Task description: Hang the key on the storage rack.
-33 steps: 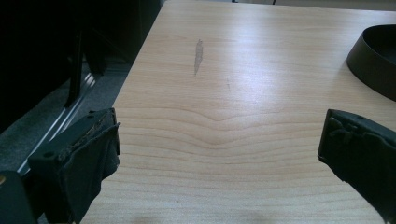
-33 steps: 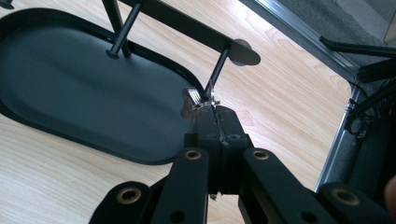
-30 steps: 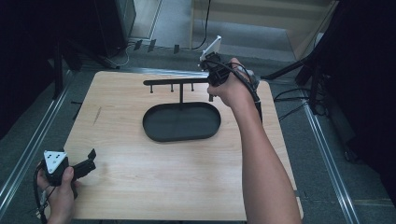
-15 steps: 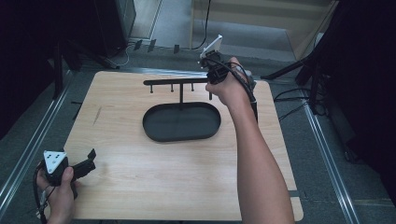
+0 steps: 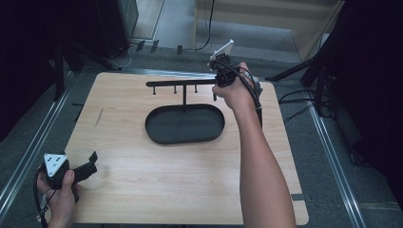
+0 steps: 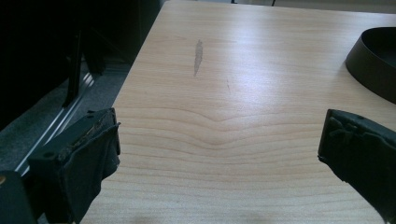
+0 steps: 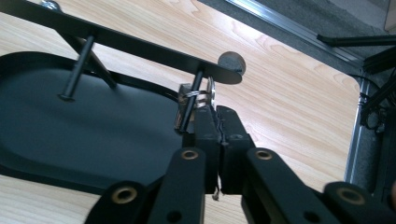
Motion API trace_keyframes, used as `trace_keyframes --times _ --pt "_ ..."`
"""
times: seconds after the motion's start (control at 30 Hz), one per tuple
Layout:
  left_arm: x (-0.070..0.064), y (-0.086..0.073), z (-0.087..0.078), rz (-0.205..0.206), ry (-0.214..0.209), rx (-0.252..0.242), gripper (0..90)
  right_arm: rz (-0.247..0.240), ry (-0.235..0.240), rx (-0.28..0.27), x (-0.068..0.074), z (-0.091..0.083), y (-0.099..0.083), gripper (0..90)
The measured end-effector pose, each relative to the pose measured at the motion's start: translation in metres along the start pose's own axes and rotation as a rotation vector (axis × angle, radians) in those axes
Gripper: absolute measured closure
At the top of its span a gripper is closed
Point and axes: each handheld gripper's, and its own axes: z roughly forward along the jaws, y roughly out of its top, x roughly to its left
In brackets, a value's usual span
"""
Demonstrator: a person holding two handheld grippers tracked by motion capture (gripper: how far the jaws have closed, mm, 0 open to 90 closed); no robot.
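Observation:
A black stand has an oval tray (image 5: 185, 124) as its base and a horizontal bar (image 5: 180, 83) with short pegs hanging down. My right gripper (image 5: 219, 80) is at the bar's right end. In the right gripper view its jaws (image 7: 216, 114) are shut on a small metal key ring (image 7: 190, 96) looped around the rightmost peg (image 7: 198, 79), under the bar (image 7: 140, 44) and above the tray (image 7: 70, 135). My left gripper (image 5: 91, 162) rests at the table's front left corner, open, with bare wood between its pads (image 6: 100, 140).
The wooden table (image 5: 142, 190) has a dark scratch (image 6: 198, 56) near its left edge. Metal rails (image 5: 328, 156) run along both sides. Dark stands and cables (image 5: 294, 95) lie on the floor behind and to the right. The tray's rim (image 6: 373, 65) is far ahead of the left gripper.

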Motion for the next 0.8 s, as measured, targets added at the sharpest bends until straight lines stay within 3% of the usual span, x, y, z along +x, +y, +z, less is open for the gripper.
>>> trace_keyframes --times 0.8 --pt "-0.001 0.0 0.0 0.01 0.003 0.003 0.0 0.089 0.086 0.082 -0.038 0.031 -0.058 70.4"
